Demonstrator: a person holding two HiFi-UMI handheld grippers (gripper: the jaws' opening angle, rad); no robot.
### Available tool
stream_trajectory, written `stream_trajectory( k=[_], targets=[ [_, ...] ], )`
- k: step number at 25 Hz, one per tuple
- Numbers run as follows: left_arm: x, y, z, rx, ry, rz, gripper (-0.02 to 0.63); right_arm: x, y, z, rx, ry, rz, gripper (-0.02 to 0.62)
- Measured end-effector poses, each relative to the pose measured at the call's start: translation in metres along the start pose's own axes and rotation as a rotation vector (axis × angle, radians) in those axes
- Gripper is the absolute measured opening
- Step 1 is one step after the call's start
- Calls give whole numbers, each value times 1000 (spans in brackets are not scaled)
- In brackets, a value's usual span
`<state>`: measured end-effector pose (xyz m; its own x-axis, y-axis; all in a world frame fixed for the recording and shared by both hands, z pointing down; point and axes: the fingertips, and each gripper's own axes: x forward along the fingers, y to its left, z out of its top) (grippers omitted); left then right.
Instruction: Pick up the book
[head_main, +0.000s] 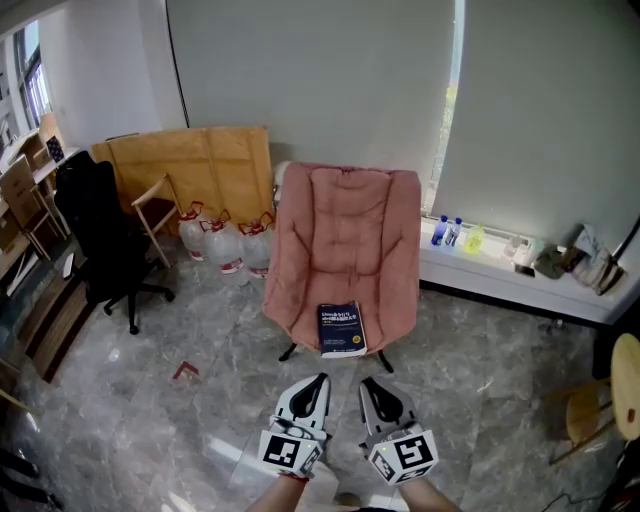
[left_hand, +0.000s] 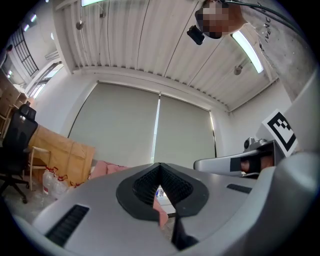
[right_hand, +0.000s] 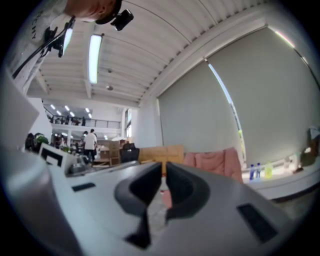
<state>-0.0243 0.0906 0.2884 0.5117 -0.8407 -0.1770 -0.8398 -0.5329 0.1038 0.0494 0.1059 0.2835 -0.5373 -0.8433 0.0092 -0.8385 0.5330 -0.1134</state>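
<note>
Grey marbled floor fills the lower part of the head view, with a pink padded chair at centre against the drawn blinds. Book: dark blue cover, lying flat at the front of the chair seat. Left gripper and right gripper: side by side at bottom centre of the frame, just below the chair, both pointing toward it and apart from the book. Left gripper jaws: together at the tips, nothing held. Right gripper jaws: likewise closed and empty. Neither gripper touches any object.
</note>
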Motion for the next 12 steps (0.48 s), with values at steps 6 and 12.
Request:
stream_trajectory(
  k=[6, 12],
  targets=[
    [33, 32, -10, -20, 17, -28, 14, 49, -7, -4, 14, 19, -8, 14],
    [56, 57, -19, -35, 39, -75, 14, 85, -14, -13, 28, 33, -25, 14]
  ],
)
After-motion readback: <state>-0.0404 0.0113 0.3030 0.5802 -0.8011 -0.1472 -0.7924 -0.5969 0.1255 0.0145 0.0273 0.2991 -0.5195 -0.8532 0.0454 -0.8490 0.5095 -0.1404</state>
